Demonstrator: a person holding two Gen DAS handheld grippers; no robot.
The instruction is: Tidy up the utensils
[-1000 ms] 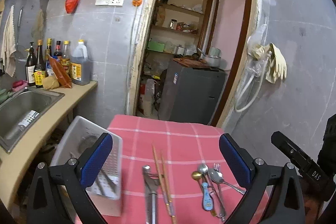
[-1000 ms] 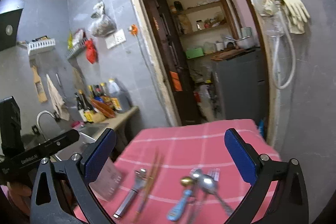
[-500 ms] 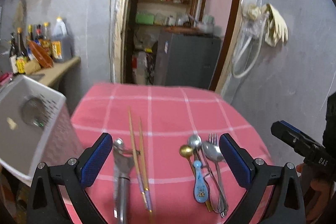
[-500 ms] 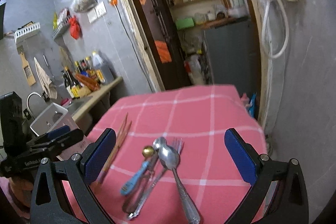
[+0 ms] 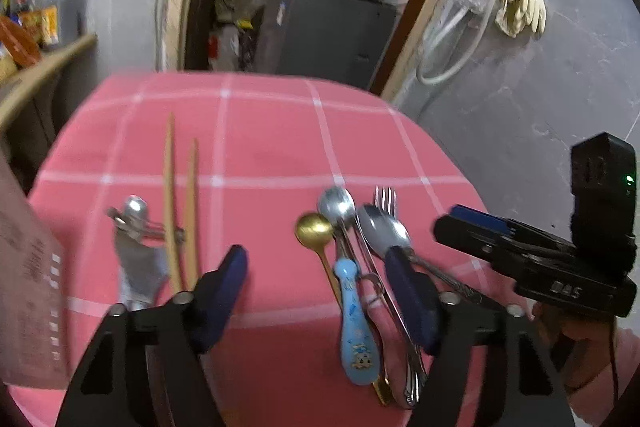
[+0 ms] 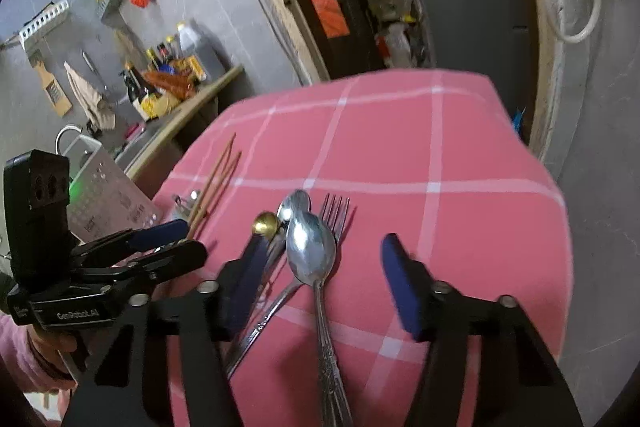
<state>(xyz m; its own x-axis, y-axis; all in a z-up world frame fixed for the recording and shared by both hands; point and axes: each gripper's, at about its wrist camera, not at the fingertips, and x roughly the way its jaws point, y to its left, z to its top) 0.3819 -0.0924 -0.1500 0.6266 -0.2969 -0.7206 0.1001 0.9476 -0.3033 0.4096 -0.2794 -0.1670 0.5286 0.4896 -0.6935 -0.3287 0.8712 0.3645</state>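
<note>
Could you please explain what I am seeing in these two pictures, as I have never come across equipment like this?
There is no robot here. A person holds a hand-operated gripper in each hand, and a fisheye camera on each one looks forward along its two blue-padded fingers. One picture comes from the left gripper, the other from the right gripper; each also shows the other gripper at its edge.

Both are open and hold nothing.

On the pink checked tablecloth lie a pair of wooden chopsticks, a metal tool I cannot identify, a gold spoon, a blue cartoon-handled spoon, two steel spoons, the larger one on top, and a fork. A white perforated basket stands at the left edge.

The right gripper's fingers sit either side of the large spoon.
</note>
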